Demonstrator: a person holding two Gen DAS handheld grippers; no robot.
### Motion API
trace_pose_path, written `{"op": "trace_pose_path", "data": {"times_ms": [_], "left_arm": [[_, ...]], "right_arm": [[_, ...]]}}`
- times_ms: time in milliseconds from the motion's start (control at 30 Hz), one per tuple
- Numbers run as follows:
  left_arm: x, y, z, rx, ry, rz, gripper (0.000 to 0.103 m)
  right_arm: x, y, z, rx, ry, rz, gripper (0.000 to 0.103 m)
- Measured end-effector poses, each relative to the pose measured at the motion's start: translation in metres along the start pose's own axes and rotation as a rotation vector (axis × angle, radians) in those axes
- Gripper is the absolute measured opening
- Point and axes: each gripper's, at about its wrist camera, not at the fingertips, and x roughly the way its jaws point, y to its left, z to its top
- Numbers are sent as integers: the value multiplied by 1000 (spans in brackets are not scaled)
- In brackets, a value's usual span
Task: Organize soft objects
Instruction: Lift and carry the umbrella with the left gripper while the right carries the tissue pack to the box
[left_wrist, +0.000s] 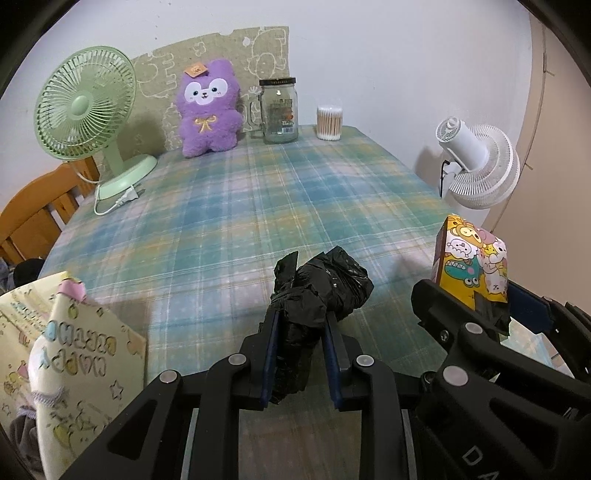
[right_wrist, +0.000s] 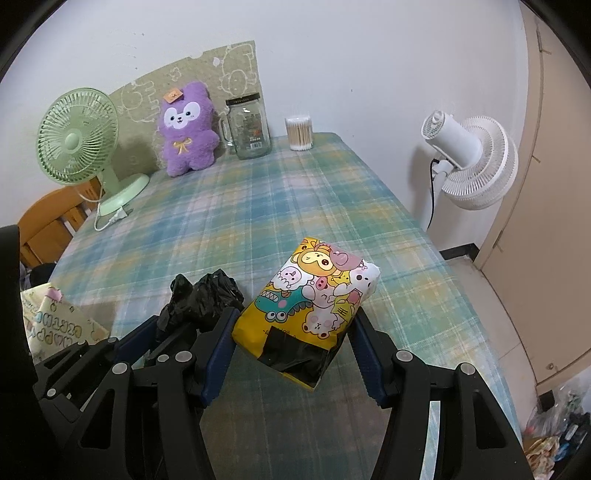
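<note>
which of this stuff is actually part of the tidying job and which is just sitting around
Part of the job:
- black plastic bag bundle, clamped in the left hand-held gripper
- cartoon tissue pack, held in the right hand-held gripper
- purple plush toy, possibly
- printed cloth bag, possibly

Just lying about:
- green fan
- glass jar
- cotton swabs
- white fan

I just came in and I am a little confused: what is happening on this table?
A person is tidying soft things with two tools. The left hand-held gripper is shut on a crumpled black plastic bag. The right hand-held gripper holds a cartoon-printed tissue pack between its fingers. Both are above the plaid tablecloth, near its front edge.
</note>
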Motion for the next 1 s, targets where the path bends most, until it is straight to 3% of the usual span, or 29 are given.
{"op": "trace_pose_path", "data": {"times_ms": [367, 1000], "left_arm": [[-31, -3, -7, -6, -32, 12, 22], [-106, -9, -8, 9, -155, 12, 22]], "right_arm": [[-34, 1, -7, -1, -41, 13, 63], [-110, 4, -8, -10, -149, 37, 63]]}}
